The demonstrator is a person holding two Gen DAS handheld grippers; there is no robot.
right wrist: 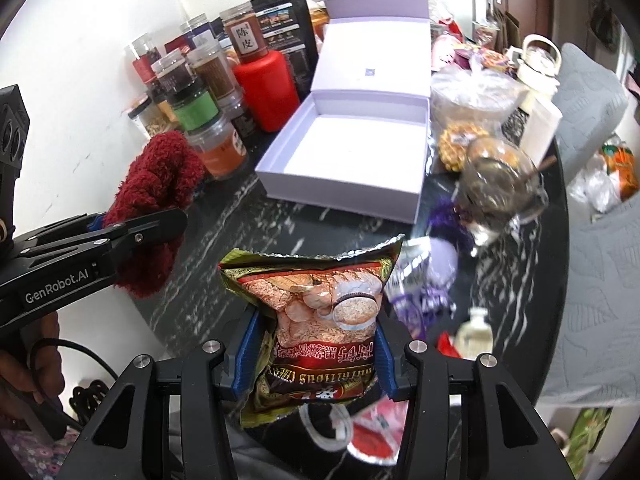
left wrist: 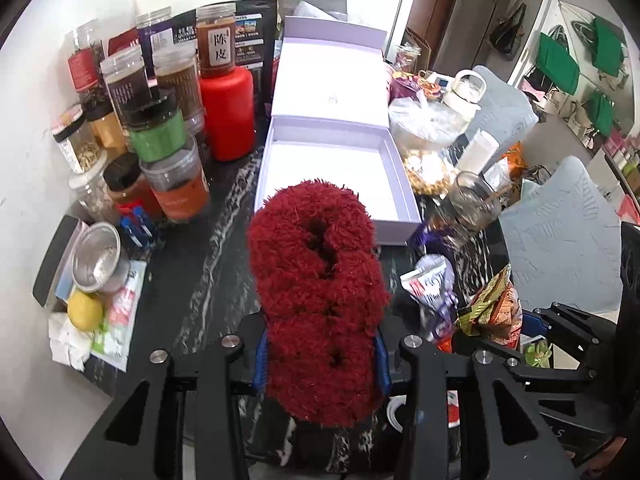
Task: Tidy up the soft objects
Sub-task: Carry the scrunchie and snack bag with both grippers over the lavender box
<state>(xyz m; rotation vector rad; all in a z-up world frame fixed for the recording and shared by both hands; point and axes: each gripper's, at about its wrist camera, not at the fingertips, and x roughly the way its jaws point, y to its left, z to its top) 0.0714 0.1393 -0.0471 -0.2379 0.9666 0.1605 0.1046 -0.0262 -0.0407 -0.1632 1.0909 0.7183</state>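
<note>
My left gripper [left wrist: 320,360] is shut on a fluffy dark red soft object [left wrist: 318,280] and holds it above the black marble counter, just in front of the open lilac box [left wrist: 394,184]. The red soft object also shows in the right wrist view [right wrist: 156,196], held by the left gripper [right wrist: 132,236]. My right gripper [right wrist: 314,360] is shut on a snack packet of oat crisps [right wrist: 320,320], held above the counter in front of the same lilac box [right wrist: 344,196]. The box is empty inside, with its lid standing open at the back.
Several spice jars [left wrist: 160,120] and a red bottle [left wrist: 228,116] stand left of the box. A glass jar [left wrist: 474,204], plastic bags and small packets [left wrist: 430,284] crowd the right. A lemon [left wrist: 85,312] and a metal tin [left wrist: 96,258] lie at the left edge.
</note>
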